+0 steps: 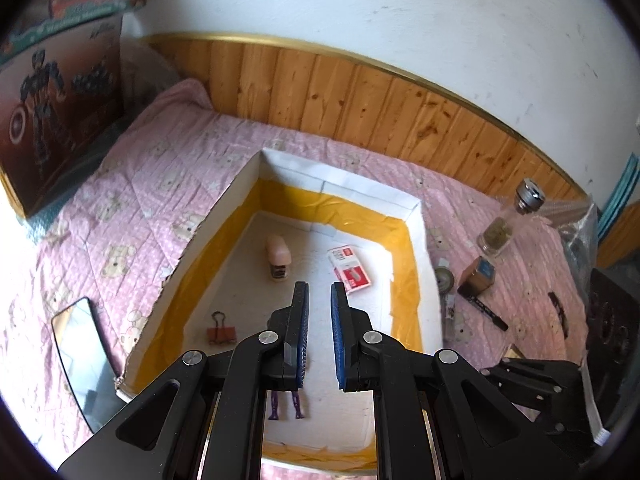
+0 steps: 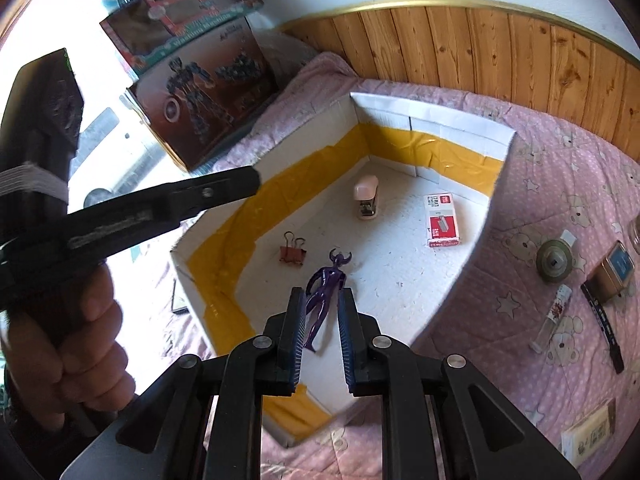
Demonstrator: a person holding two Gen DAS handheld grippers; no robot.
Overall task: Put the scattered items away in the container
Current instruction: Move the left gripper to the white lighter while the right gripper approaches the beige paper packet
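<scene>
A white box with yellow tape (image 1: pixel 416 216) (image 2: pixel 496 136) sits on the pink bedspread. Inside lie a pink stapler (image 1: pixel 277 257) (image 2: pixel 366 196), a red-and-white staple packet (image 1: pixel 349 269) (image 2: pixel 441 220), an orange binder clip (image 1: pixel 219 330) (image 2: pixel 293 250) and a purple figure (image 2: pixel 326 284), whose legs show in the left wrist view (image 1: pixel 285 404). My left gripper (image 1: pixel 319 300) is open and empty above the box. My right gripper (image 2: pixel 322 300) is open, its fingers either side of the figure, which lies on the box floor.
To the right of the box on the bedspread lie a glass jar (image 1: pixel 508 220), a small brown tin (image 1: pixel 478 276) (image 2: pixel 614 272), a round metal disc (image 1: pixel 445 280) (image 2: pixel 554 266), a black pen (image 1: pixel 486 312) (image 2: pixel 604 328) and a small vial (image 2: pixel 552 320). A phone (image 1: pixel 82 360) lies left. Toy boxes (image 2: pixel 200 112) stand behind.
</scene>
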